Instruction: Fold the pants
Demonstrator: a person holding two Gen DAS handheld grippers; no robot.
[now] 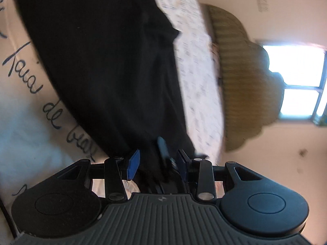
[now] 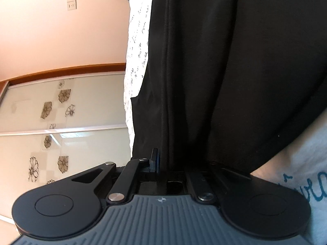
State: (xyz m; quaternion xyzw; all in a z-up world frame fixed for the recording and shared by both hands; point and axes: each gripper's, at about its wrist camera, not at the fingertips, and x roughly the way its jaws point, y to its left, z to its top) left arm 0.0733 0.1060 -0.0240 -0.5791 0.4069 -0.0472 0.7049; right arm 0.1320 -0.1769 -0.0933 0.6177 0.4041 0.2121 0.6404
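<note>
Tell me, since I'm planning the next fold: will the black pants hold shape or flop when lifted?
Probably flop: the pants drape in soft creases from the right gripper, shut on them. Likely light, since one pinch carries them. The left gripper stands open, so that side may sag onto the sheet.

Left wrist view: pants (image 1: 106,65) spread on bedsheet (image 1: 196,85), directly ahead of left gripper (image 1: 157,163); sheet shows both sides of them. Headboard (image 1: 245,85) beyond sheet at right, window (image 1: 298,81) behind it. Right wrist view: pants (image 2: 224,71) ahead of right gripper (image 2: 163,163), fabric in its jaws. Sheet strip (image 2: 137,51) left of pants, wardrobe doors (image 2: 61,112) further left, wall sockets (image 2: 71,1) above them.
</note>
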